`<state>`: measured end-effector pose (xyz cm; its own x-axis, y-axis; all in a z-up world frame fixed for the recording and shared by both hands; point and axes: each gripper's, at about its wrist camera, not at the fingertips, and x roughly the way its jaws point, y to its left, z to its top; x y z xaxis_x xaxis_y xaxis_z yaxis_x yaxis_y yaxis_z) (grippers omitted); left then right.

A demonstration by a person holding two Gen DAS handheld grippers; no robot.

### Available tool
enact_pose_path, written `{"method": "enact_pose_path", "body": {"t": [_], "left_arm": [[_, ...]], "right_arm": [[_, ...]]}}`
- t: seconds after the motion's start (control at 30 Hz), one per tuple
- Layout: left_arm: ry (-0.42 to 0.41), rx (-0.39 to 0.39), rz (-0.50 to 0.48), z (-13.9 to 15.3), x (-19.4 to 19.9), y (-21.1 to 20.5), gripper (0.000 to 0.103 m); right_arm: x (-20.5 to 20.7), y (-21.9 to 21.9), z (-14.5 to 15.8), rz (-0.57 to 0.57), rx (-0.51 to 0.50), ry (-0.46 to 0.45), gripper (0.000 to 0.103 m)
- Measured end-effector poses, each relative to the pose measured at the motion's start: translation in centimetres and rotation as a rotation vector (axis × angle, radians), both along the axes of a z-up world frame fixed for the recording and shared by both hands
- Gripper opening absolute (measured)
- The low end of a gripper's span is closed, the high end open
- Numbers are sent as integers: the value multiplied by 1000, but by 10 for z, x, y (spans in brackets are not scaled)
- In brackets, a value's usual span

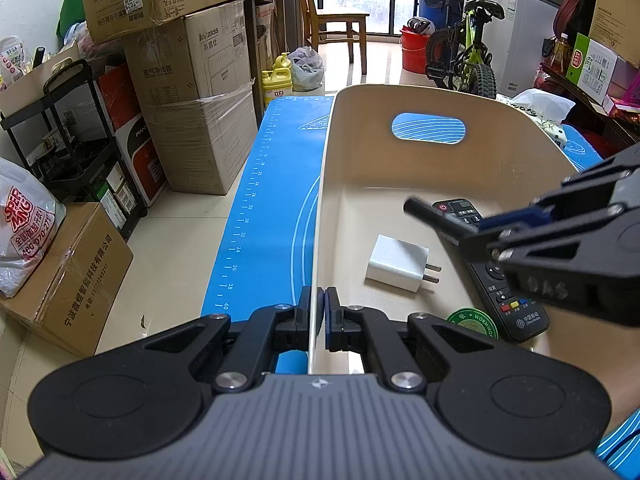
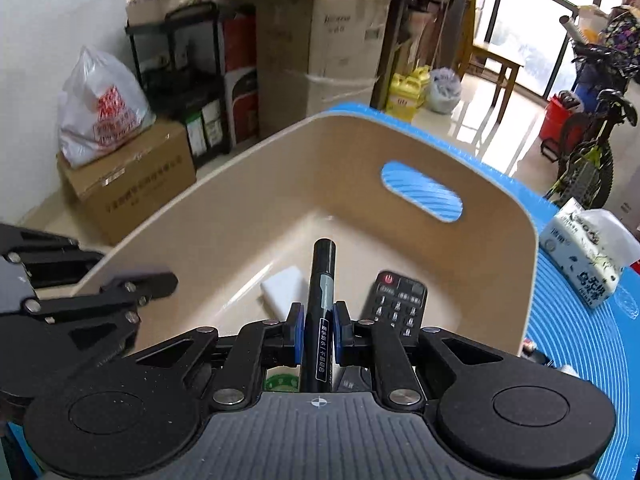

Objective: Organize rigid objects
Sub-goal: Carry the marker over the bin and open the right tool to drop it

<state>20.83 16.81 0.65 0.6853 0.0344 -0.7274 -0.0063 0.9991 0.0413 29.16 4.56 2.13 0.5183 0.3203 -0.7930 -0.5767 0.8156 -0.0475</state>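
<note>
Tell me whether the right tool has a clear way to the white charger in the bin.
Probably not yet: the right tool is shut on a black marker, so its pads are occupied. The white charger lies uncovered in the beige bin, with nothing above it.

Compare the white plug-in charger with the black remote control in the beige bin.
The white plug-in charger is a short, blocky cube with two metal prongs; the black remote control is long, flat and covered in buttons. The charger is plain white, the remote black with coloured keys. Both lie on the beige bin floor.
</note>
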Motion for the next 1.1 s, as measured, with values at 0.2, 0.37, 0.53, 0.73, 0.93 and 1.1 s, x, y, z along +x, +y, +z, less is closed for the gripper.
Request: {"method": "enact_pose_path", "body": {"t": [0.2, 0.37, 0.53, 0.73, 0.93, 1.1], "left_arm": [[0, 0, 0, 0, 0, 0, 6], [0, 2, -1, 0, 0, -1, 6], [0, 2, 0, -1, 0, -1, 6], [1, 4, 0, -2, 1, -2, 6], [1, 4, 0, -2, 1, -2, 6], [1, 5, -1, -2, 1, -2, 6]], "right_arm": [[6, 8, -16, 18, -67, 60, 23], [12, 9, -25, 15, -85, 102, 23], [10, 8, -24, 22, -98, 98, 29], [8, 0, -16, 15, -59, 59, 55], [3, -17, 5, -26, 16, -7, 69], [-6, -50, 34, -91, 110, -104, 85]]}}
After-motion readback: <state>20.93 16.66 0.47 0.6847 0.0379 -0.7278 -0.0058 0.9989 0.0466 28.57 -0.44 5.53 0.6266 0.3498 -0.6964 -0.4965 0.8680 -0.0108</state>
